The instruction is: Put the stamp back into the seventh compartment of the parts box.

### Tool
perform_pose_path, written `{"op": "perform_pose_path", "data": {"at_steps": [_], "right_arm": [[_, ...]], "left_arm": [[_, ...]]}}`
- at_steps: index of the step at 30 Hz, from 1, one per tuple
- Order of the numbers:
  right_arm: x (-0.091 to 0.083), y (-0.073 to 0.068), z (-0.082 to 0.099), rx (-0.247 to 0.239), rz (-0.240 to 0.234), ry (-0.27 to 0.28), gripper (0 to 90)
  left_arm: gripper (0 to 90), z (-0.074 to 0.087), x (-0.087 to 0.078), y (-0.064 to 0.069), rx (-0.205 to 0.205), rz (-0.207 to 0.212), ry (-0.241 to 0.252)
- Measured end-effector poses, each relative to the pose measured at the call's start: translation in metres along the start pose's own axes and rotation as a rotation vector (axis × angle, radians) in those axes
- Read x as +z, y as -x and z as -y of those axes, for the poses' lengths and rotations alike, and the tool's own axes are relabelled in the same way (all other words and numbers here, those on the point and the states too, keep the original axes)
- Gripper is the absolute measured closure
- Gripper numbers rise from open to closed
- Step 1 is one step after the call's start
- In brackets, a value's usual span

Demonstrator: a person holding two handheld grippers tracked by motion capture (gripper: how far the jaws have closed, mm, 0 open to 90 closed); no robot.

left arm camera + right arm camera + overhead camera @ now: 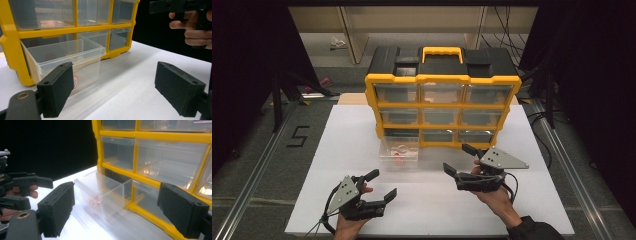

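The clear drawer (399, 150) stands pulled out of the bottom-left slot of the yellow organizer (442, 107), small pink pieces inside. Your left gripper (379, 186) and right gripper (460, 159) flank it on the white tabletop (432, 210), jaws spread wide, gripping nothing.

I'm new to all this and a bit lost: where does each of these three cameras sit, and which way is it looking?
High view: above the table, looking forward and down; organizer, both hands, left gripper, right gripper.
Left gripper view: rides that gripper, facing the pulled-out drawer; own jaws.
Right gripper view: rides that gripper, facing the organizer; own jaws.
All share the drawer.
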State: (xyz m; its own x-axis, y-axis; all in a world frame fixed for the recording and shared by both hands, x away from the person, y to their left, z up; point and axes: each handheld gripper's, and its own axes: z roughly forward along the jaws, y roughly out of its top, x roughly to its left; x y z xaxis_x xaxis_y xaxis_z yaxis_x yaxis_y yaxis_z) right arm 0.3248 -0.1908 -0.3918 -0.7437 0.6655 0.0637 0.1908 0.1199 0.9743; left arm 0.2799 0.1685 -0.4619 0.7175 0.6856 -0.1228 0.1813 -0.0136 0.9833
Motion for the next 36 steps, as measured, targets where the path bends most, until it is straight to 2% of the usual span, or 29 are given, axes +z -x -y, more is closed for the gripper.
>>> {"op": "perform_pose_path", "data": {"at_steps": [36], "right_arm": [[-0.023,0.002,0.031,0.023,0.027,-0.005,15.8]], "left_arm": [[15.4,0.0,0.001,0.001,0.005,0.023,-0.002]]}}
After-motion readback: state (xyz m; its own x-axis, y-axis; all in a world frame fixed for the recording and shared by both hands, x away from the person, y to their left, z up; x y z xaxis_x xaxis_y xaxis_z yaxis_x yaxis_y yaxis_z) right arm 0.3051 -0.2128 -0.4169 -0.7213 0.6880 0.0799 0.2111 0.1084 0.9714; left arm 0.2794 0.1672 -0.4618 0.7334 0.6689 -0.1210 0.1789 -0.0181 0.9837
